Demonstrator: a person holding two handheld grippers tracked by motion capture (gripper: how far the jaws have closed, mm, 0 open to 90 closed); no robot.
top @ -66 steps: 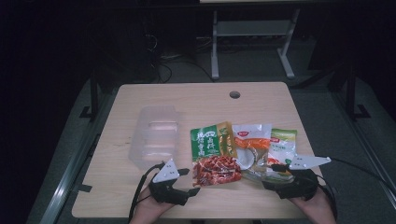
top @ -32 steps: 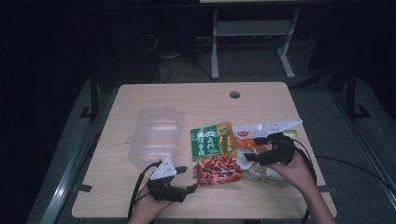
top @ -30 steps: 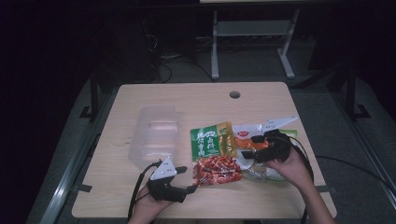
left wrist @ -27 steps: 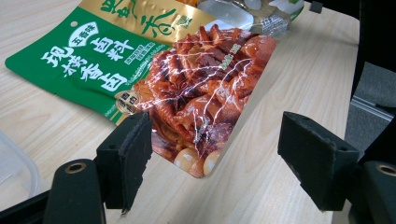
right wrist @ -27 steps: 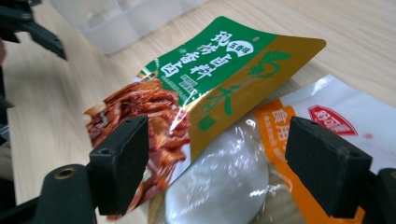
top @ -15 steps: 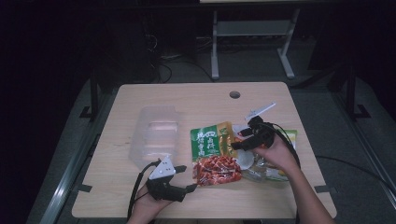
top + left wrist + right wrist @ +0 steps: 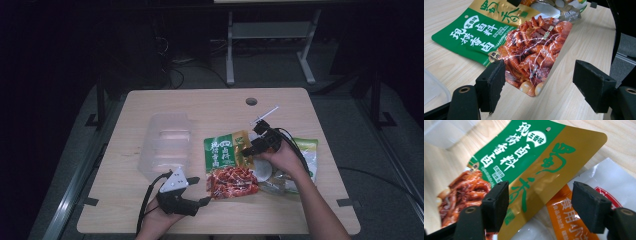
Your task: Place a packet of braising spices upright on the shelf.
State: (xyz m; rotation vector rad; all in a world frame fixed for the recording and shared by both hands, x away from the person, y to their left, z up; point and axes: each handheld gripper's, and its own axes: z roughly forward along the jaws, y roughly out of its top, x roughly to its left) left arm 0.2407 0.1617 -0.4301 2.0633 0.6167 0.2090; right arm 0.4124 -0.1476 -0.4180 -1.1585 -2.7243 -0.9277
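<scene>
Our right hand-held gripper (image 7: 248, 148) hangs over the far, gold end of the green-and-gold seasoning pouch (image 7: 227, 162); its jaws have just been closing but stand apart, their black pads (image 7: 496, 205) to either side of the pouch's gold corner and not pressing on it. We see this flat foil pouch lying on the pale wooden worktop (image 7: 200, 105) near its middle, just right of the clear plastic lidded container (image 7: 166, 145). Its long axis runs away from us and towards us in the high view, slightly tilted: the green printed end with the hang hole points to the far edge, and the end picturing red-brown spices points to the near edge. Beside it on the right lies a white pouch with an orange label (image 7: 571, 220), its edge tucked partly beneath the gold corner, and further right a pale green-topped packet (image 7: 305, 150). Our left hand-held gripper (image 7: 202, 201) rests low by the near edge, jaws wide open and holding nothing, aimed at the pouch's near corner.
</scene>
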